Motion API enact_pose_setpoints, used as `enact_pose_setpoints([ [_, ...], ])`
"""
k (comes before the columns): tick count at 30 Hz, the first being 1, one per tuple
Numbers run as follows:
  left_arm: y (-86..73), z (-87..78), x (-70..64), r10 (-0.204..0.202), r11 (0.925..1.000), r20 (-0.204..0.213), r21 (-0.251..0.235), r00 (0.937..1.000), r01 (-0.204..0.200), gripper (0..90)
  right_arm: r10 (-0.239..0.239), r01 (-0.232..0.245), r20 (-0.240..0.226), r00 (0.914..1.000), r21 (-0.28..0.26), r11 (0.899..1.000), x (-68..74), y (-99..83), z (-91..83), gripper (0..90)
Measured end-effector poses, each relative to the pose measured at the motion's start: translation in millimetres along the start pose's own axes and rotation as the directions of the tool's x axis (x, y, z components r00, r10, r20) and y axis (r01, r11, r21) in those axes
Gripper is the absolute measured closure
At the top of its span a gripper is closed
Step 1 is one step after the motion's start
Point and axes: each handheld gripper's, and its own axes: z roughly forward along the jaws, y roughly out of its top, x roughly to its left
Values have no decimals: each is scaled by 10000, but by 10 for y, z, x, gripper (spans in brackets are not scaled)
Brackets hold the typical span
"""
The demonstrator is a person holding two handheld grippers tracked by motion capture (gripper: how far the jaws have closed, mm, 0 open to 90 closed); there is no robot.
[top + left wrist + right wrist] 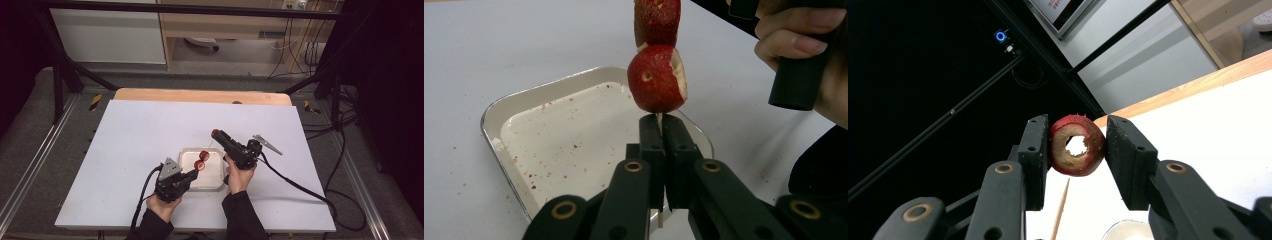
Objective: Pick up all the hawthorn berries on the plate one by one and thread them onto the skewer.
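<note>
3 red fruit pcs point(656, 77), 1 skewer point(1060, 210), 1 tray point(519, 130), 2 tongs point(663, 122).

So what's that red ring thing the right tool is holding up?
It is a round red fruit piece with a hole through its middle, like a cored ring. The skin is dark red and a bit rough; the cut face is pale tan. The right tool pinches it between its two black jaws, one on each side, with the hole facing the camera. It is held up in the air above the white table. In the high view it shows as a small red dot at the tool's tip.
</note>
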Motion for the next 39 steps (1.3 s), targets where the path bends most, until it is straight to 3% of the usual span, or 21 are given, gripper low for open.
enact_pose_setpoints([
  [8, 6, 16, -11, -33, 10000, 2, -39, 10000, 33, 879, 99, -98, -92, 9999, 75, 9999, -3, -18, 6, 628],
  [24, 70, 78, -27, -562, 9980, -26, -292, 9984, 561, 880, 243, -225, -348, 9991, 518, 9984, 17, -182, -9, 629],
  [39, 21, 98, 15, -494, 9987, 248, -95, 9985, 497, 881, -205, 245, -375, 9991, 1094, 9937, 25, -194, -36, 595],
])
